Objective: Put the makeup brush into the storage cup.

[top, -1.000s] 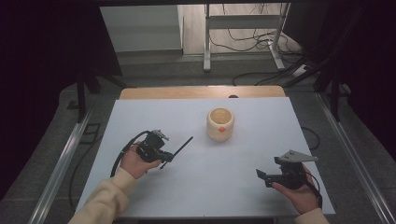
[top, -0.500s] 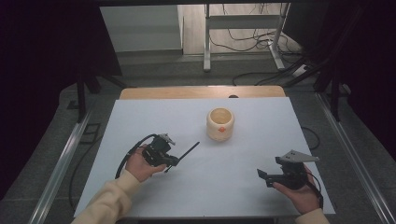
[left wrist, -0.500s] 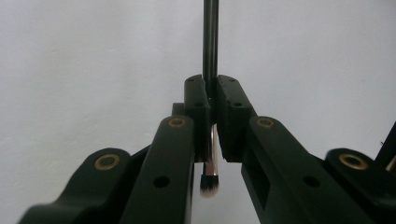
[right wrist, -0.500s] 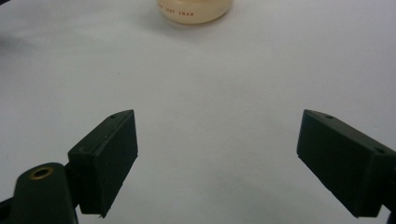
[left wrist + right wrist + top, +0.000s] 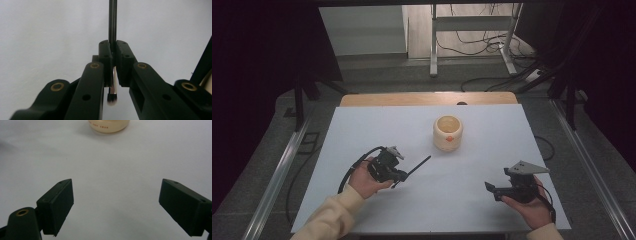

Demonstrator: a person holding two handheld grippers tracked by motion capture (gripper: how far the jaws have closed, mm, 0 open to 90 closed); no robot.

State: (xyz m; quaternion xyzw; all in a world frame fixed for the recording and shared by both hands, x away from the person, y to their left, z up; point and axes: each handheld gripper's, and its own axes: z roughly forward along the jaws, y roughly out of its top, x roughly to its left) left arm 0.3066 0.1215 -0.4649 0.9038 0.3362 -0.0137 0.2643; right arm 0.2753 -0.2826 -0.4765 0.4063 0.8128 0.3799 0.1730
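The left gripper (image 5: 399,172) pinches a brush (image 5: 112,37) in its fingers near the cup (image 5: 447,132), while the right gripper's (image 5: 492,188) fingers are spread.

We see a white table (image 5: 362,125) with a wooden strip (image 5: 427,98) along its far edge. Behind it, on the grey floor (image 5: 377,70), stands a metal frame (image 5: 472,25), and black cables (image 5: 492,47) lie loose around its feet. Metal rails (image 5: 282,165) run along both sides of the table. The room around is dark.
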